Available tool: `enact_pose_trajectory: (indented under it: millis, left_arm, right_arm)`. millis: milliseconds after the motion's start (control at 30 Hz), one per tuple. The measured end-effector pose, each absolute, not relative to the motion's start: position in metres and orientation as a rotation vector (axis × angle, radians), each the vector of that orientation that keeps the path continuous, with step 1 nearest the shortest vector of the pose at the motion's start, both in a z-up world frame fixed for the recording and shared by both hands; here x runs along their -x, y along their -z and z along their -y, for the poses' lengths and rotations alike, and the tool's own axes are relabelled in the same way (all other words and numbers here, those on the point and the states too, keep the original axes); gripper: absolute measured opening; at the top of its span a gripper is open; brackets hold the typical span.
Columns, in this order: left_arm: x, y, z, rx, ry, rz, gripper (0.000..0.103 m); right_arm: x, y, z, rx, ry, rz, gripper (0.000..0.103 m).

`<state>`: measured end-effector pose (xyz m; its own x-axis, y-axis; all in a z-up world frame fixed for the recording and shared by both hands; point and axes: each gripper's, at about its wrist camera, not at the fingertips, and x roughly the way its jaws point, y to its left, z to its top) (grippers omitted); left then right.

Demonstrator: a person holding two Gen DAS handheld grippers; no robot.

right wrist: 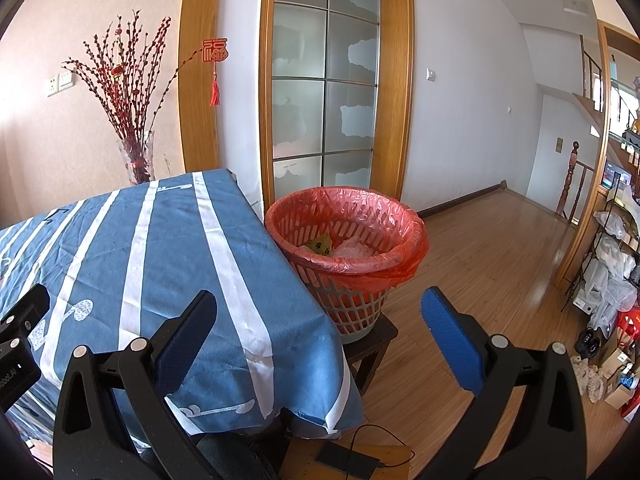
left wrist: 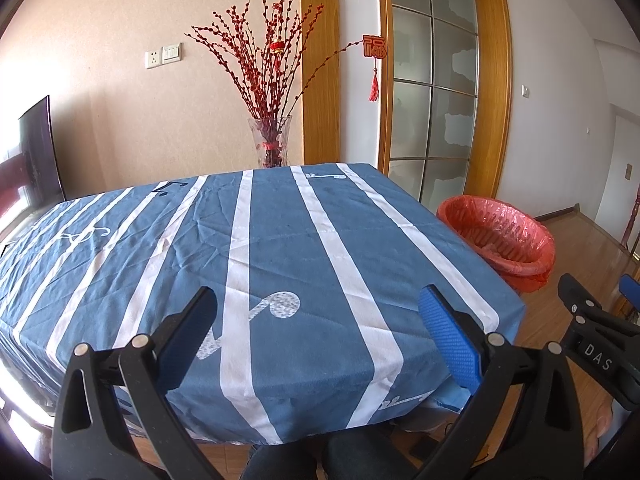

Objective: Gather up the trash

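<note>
A basket lined with a red plastic bag (right wrist: 346, 236) stands on a small dark stool (right wrist: 376, 340) by the table's right edge; it also shows in the left wrist view (left wrist: 500, 236). Inside lie a yellow wrapper (right wrist: 320, 245) and crumpled white trash (right wrist: 354, 249). My left gripper (left wrist: 318, 320) is open and empty above the near part of the blue striped tablecloth (left wrist: 280, 240). My right gripper (right wrist: 320, 324) is open and empty, over the table's near right corner, short of the basket. The tablecloth (right wrist: 160, 248) carries no loose trash in either view.
A glass vase of red branches (left wrist: 272, 140) stands behind the table's far edge. A glass door with a wooden frame (right wrist: 326, 80) is behind the basket. Wooden floor (right wrist: 500, 248) stretches to the right. A shelf with bags (right wrist: 616, 264) is at the far right. A phone with cable (right wrist: 348, 460) lies below.
</note>
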<state>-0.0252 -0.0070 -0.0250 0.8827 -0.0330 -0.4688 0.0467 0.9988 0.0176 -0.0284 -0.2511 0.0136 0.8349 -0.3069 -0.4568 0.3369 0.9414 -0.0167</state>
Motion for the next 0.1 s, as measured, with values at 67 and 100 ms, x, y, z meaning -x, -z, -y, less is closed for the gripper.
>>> enact_pose_trajectory:
  millis: [67, 100]
  left_arm:
    - [0.0248, 0.0248, 0.0075, -0.030, 0.042, -0.488, 0.099]
    - [0.0251, 0.0249, 0.0071, -0.029, 0.042, -0.488, 0.099]
  right_arm:
    - [0.0280, -0.0139, 0.2519, -0.066, 0.341, -0.473, 0.101]
    - [0.0290, -0.0133, 0.2501, -0.066, 0.341, -0.474, 0.101]
